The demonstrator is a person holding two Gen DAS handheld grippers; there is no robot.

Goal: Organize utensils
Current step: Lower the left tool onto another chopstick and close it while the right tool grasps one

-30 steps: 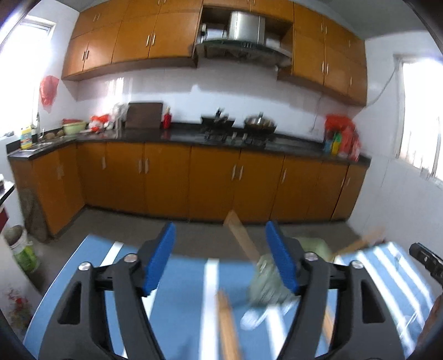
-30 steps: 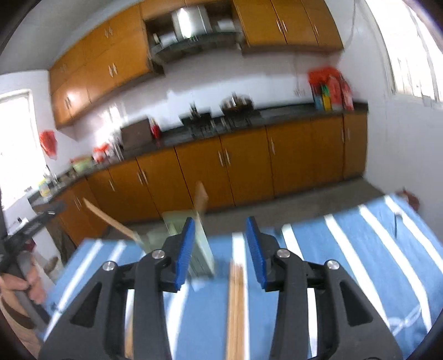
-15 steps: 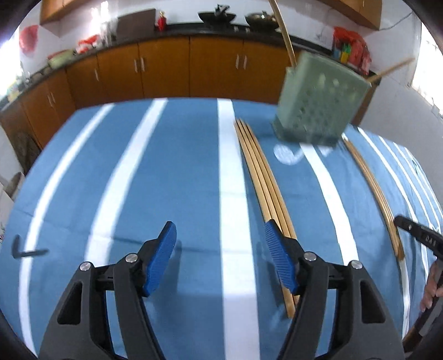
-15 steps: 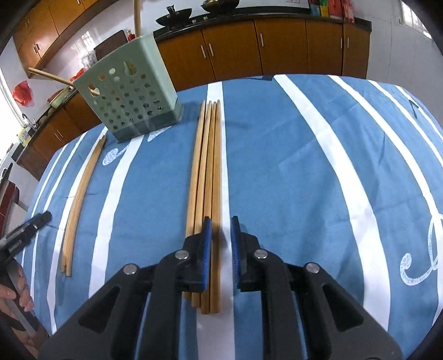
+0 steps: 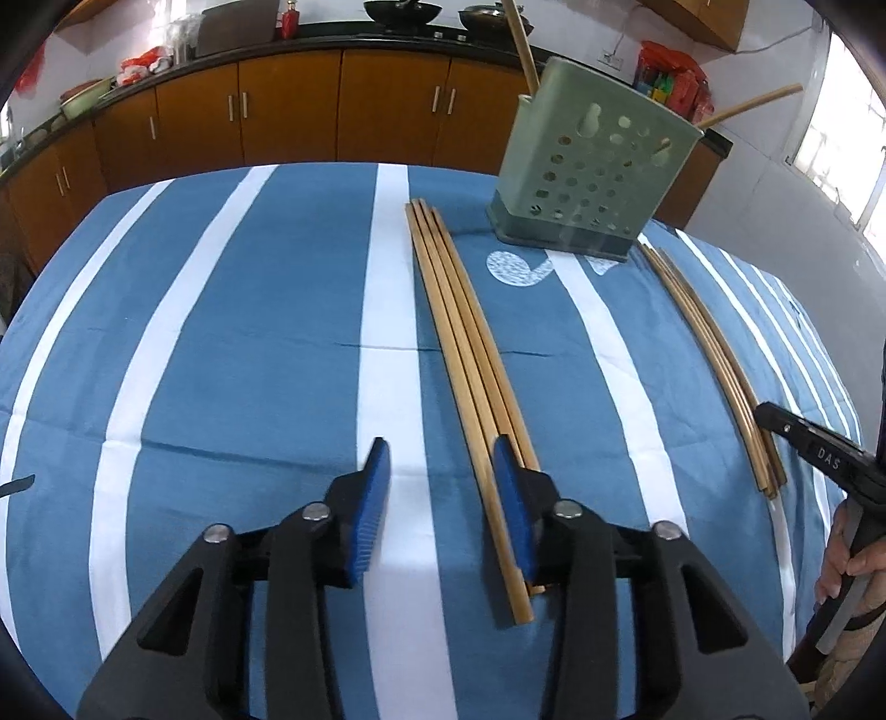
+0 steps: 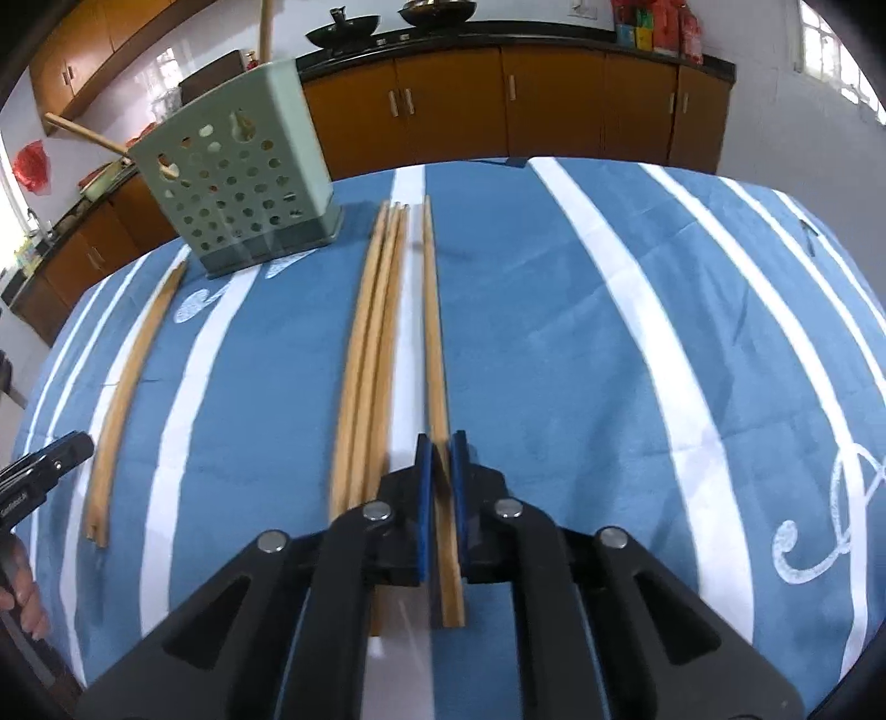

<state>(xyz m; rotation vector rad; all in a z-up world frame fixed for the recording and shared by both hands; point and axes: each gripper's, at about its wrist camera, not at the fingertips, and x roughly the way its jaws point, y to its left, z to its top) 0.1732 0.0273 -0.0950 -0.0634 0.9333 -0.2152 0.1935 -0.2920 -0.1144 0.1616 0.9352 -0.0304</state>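
Observation:
A green perforated utensil holder stands at the far side of the blue striped tablecloth with a chopstick sticking out. My left gripper hovers low over the near end of a chopstick bundle. Its jaws are closing, with the leftmost stick just inside the right pad and no pad pressing on it. In the right wrist view, my right gripper is shut on a single chopstick, set apart from three others. The holder stands far left there.
The second bundle lies right of the holder in the left wrist view. A hand holds the other tool at the right edge. Orange cabinets line the wall beyond the table's far edge.
Both grippers dropped from facing the kitchen down to the table. The right jaws shut on one chopstick. The left jaws narrowed over the other bundle.

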